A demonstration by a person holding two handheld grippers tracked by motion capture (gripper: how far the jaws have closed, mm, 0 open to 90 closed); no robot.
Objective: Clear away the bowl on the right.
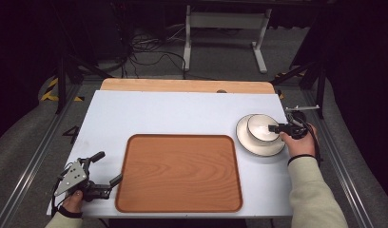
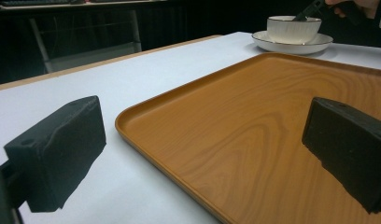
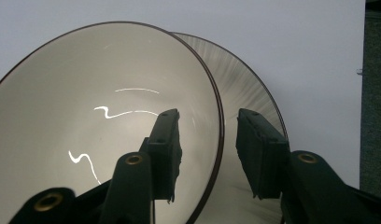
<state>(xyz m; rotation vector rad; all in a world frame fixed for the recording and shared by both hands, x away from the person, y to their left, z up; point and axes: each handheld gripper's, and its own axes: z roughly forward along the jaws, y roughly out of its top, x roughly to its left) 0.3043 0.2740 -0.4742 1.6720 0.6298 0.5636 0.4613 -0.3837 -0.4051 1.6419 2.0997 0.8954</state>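
Right gripper straddles the bowl rim at frame centre, jaws not yet pinching. Glazed, stiff, breakable, probably slippery: grip the wall squarely. Left gripper gapes empty.

A wooden tray lies at the middle of the white table's near edge, while beyond the far edge a white metal stand and loose black cables occupy the grey floor.

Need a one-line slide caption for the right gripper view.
Right gripper straddling the white bowl rim, one jaw inside, one outside, not yet clamped.
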